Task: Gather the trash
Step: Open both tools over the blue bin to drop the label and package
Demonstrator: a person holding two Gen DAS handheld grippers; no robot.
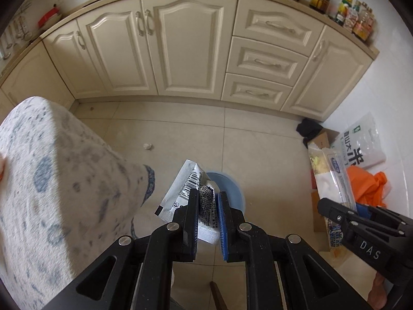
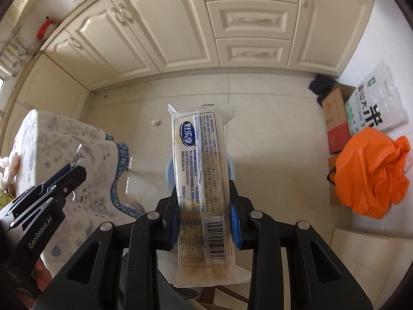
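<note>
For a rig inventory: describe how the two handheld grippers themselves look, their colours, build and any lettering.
Both are black plastic linkage frames with silver round pivot bolts and triangular cut-outs. The left gripper has a black finger facing a ribbed blue pad; its side reads "GenRobot.AI". The right gripper carries ribbed blue pads on both fingers and white "DAS" lettering on its body. No cables or sleeves show.
</note>
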